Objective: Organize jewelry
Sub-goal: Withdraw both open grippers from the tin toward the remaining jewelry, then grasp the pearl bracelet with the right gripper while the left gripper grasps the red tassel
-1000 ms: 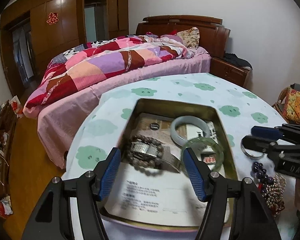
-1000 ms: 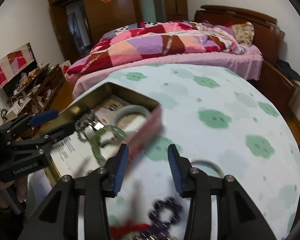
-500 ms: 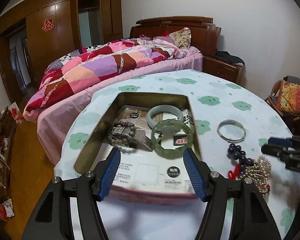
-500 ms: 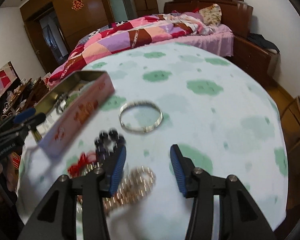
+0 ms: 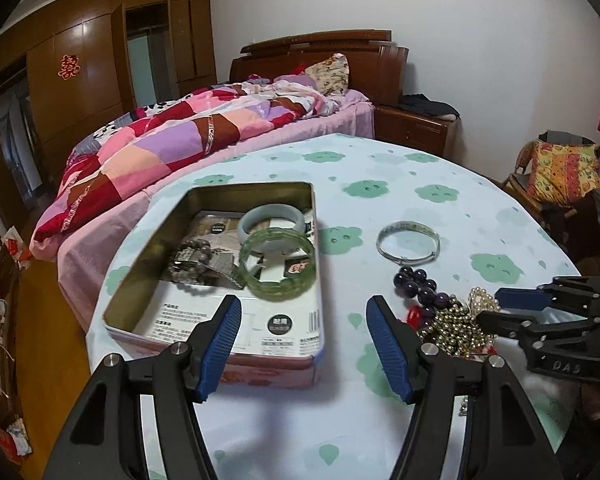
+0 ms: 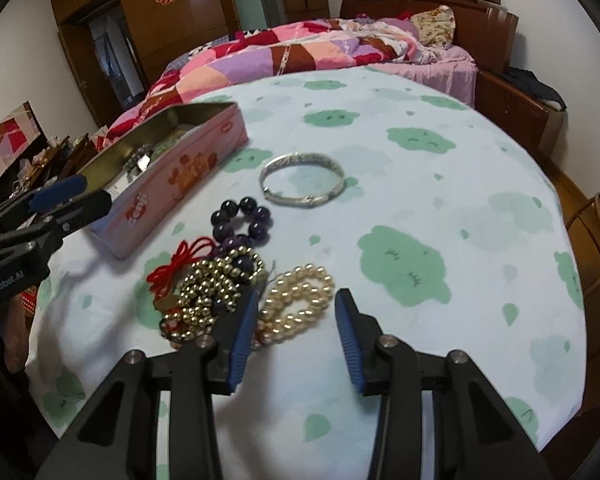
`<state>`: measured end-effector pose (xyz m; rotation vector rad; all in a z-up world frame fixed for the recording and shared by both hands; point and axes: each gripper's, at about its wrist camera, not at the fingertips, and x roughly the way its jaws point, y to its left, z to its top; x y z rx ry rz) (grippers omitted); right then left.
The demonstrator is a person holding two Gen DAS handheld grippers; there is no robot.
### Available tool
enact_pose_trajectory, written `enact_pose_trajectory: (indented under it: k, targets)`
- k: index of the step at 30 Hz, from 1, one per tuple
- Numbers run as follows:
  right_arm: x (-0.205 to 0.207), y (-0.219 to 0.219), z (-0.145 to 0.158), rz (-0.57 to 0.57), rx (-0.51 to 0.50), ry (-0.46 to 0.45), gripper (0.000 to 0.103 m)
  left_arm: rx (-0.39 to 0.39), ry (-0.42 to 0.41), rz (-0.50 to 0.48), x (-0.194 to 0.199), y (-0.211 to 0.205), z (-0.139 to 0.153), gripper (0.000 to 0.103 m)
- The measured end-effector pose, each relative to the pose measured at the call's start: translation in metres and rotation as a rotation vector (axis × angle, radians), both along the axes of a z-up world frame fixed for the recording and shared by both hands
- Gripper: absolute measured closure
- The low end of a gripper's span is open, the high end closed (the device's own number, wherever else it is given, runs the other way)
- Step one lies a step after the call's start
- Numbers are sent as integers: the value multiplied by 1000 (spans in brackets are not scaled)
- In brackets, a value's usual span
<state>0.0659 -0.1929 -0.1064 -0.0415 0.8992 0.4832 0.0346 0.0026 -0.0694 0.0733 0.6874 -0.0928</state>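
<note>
- Your right tool hangs released over the desk, jaws apart and gripping nothing, with the pearl bracelet lying straight ahead between the blue pads, its strands touching the inner edge of the left pad.
- The pearl bracelet stretches away from you and slightly to your right, so its long axis runs nearly along the tool's fingers and not across them; by this reading, a pinch across its narrow width looks the natural next move.
- Touching it on your left is the tangled heap of gold bead bracelets with a red cord, then the dark purple bead bracelet further out, and the silver bangle beyond that, apart from the rest.
- The pink tin waits to the left of the loose pieces, already holding a green jade bangle, a pale bangle and a beaded bracelet with a watch.
- Your left tool hovers released and empty at the tin's near right corner, well short of the pile; your right tool is plainly nearer the pearls.
</note>
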Motion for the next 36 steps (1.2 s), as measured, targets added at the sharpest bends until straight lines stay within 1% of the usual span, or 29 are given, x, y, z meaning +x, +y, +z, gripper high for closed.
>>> enact_pose_trajectory:
  k: [2, 3, 4, 5, 7, 8, 14, 15, 16, 18, 21, 23, 25, 28, 33, 36]
  targets:
    - [-2, 3, -2, 5, -18, -21, 61, -1, 0, -5, -1, -2, 0, 38]
    - [-3, 5, -2, 12, -23, -26, 67, -2, -1, -7, -1, -3, 0, 38]
    - [-3, 4, -2, 18, -14, -25, 78, -3, -3, -7, -2, -2, 0, 38]
    - [-3, 3, -1, 20, 2, -23, 86, -4, -5, -7, -2, -2, 0, 38]
    - [-5, 4, 1, 24, -9, -36, 93, -6, -8, -11, -2, -3, 1, 38]
    - [-6, 3, 2, 22, -4, -39, 95, -8, -9, -11, -2, -3, 1, 38]
    - [-2, -18, 15, -46, 27, -67, 95, -13, -20, -33, -5, -6, 5, 38]
    - [-1, -21, 18, -55, 33, -74, 95, -15, -21, -39, -5, -8, 5, 41]
    - [-1, -26, 23, -67, 41, -85, 95, -14, -21, -50, -6, -10, 6, 47]
    - [-1, -33, 29, -85, 50, -100, 95, -6, -15, -77, -6, -17, 5, 50]
    - [3, -43, 30, -115, 57, -98, 95, 5, 1, -123, -6, -29, 1, 61]
    - [7, -50, 27, -130, 74, -79, 95, 15, 9, -146, -6, -36, -1, 62]
    - [8, -53, 25, -137, 80, -68, 95, 19, 31, -169, -3, -42, -6, 70]
    - [9, -57, 24, -149, 83, -70, 95, 28, 53, -201, -2, -51, -12, 75]
    - [8, -63, 27, -167, 97, -80, 95, 35, 102, -242, 1, -61, -23, 76]
    - [8, -62, 26, -158, 102, -79, 95, 30, 132, -249, 4, -64, -30, 76]
